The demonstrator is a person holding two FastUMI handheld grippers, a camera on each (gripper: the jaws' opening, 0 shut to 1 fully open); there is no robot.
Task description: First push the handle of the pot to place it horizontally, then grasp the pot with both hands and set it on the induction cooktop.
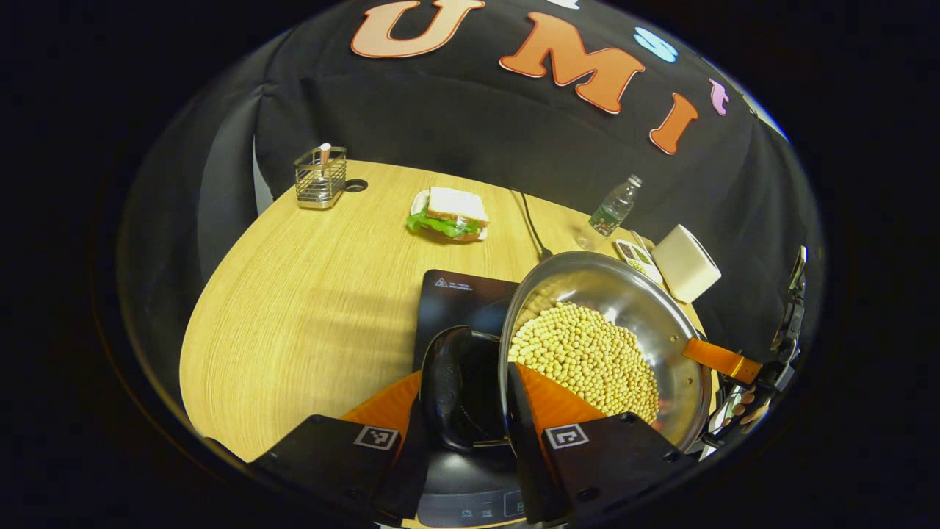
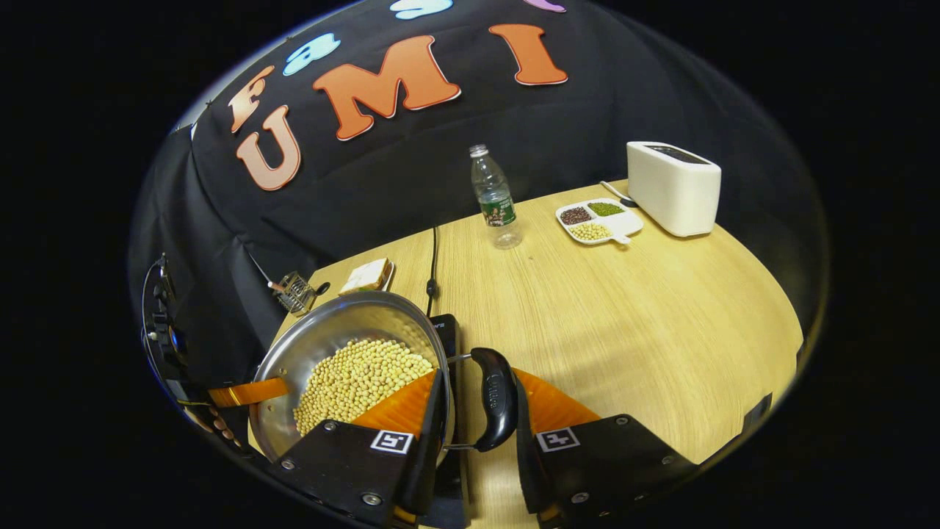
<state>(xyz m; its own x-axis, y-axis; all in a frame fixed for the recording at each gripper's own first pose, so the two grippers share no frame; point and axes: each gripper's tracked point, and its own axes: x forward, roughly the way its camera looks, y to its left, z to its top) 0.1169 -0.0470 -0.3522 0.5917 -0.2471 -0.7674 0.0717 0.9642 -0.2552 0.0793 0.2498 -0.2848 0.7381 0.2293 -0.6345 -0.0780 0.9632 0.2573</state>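
Left gripper (image 1: pixel 470 411) first: in the left gripper view its two fingers straddle the dark loop handle (image 1: pixel 449 386) on one side of the pot (image 1: pixel 609 345), one finger outside the loop and the other against the pot's rim. Clamped, by the look of it, though I can't make out the contact on the outer finger for certain. Over in the right gripper view, the right gripper (image 2: pixel 477 419) has the matching loop handle (image 2: pixel 496 400) between its fingers, one finger inside the rim by the beans, the other hard beside the handle. That reads as a two-handed hold.

The pot itself is a wide steel one, heaped with pale yellow beans (image 1: pixel 587 356), and it sits tilted in the frame, over the black induction cooktop (image 1: pixel 459 294). Whether its base is touching the glass or hanging just above it, the pictures don't settle.

So the score: the handles lie out to the sides, each in a gripper, so the push step looks done and the double grasp looks made. What's left, as I judge it, is settling the pot flat and centred on the cooktop, then opening both grippers and backing off. With beans piled that high, any tilt could spill them.

Elsewhere on the wooden table (image 2: pixel 631 316): a sandwich (image 1: pixel 449 213), a water bottle (image 2: pixel 493 195), a toaster (image 2: pixel 672 187).
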